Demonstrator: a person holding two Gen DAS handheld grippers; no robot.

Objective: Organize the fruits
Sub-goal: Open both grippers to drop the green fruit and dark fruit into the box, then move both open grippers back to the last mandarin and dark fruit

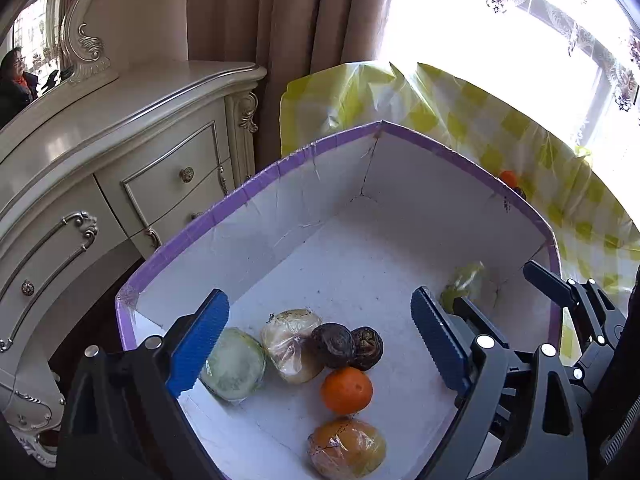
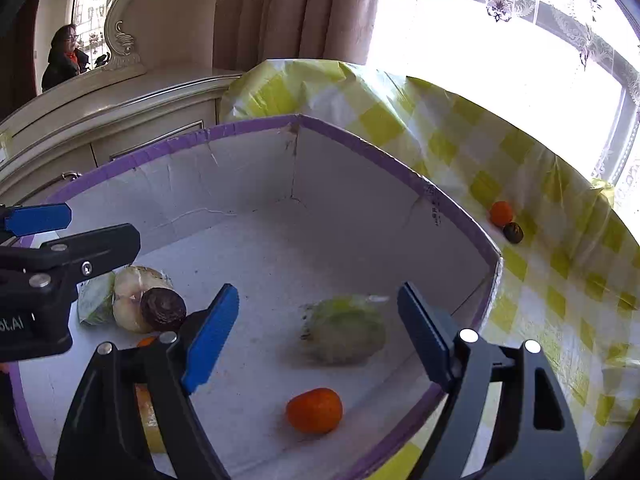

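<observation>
both jaws gaped empty; wrapped green fruit (image 2: 344,330) lay between the right hand-held gripper (image 2: 316,340) pads, mid-box (image 2: 360,152); left hand-held gripper (image 1: 320,344) over the pile.

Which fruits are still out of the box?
Two: an orange and a dark fruit lie touching on the tablecloth beyond the box.

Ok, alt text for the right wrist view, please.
The open right gripper hangs over a white box with a purple rim, nothing between its fingers. Below it lie a blurred green wrapped fruit and an orange. The left gripper enters at left; two small fruits sit outside on the checked cloth.
</observation>
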